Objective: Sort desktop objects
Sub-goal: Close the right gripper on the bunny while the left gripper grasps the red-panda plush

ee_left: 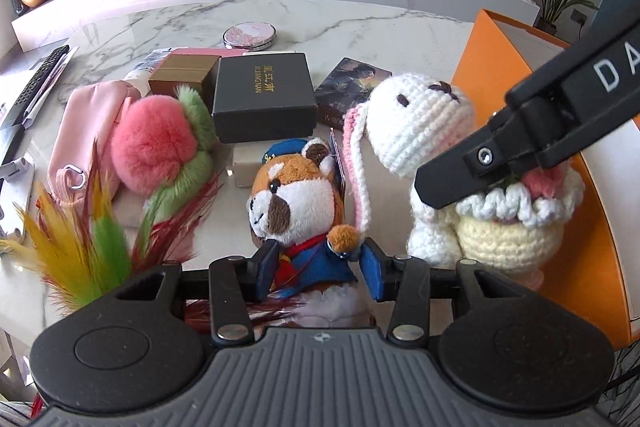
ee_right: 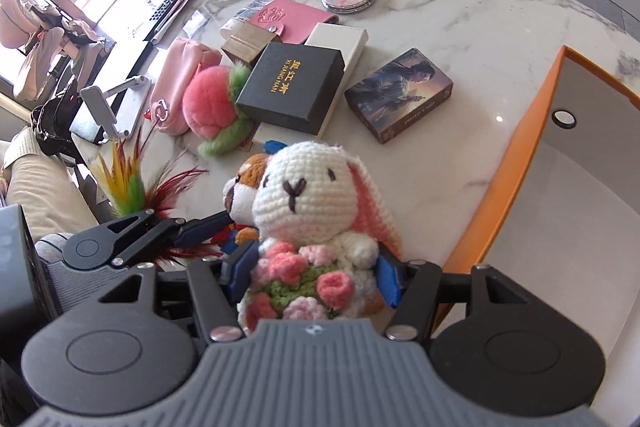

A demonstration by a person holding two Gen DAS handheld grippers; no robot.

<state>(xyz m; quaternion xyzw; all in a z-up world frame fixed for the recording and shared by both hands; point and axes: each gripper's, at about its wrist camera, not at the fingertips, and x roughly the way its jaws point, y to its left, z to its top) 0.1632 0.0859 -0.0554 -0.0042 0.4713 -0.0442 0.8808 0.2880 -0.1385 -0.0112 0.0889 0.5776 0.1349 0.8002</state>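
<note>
My left gripper (ee_left: 316, 271) is shut on a small red-panda plush (ee_left: 296, 195) in a blue jacket, its pads pressing the body. My right gripper (ee_right: 314, 277) is shut on a white crochet rabbit (ee_right: 308, 187) that holds a pink flower bouquet. The rabbit (ee_left: 416, 119) stands right of the panda in the left wrist view, with the right gripper's finger (ee_left: 460, 171) across its bouquet. The panda's head (ee_right: 244, 183) peeks out behind the rabbit. An orange box (ee_right: 512, 163) lies open at the right.
On the marble table (ee_left: 360, 23) lie a black gift box (ee_left: 262, 95), a pink fluffy peach (ee_left: 154, 147), a pink pouch (ee_left: 80, 131), a card box (ee_right: 400, 95), a round pink mirror (ee_left: 249, 35), a pink wallet (ee_right: 288, 19), coloured feathers (ee_left: 80, 247) and a remote (ee_left: 36, 83).
</note>
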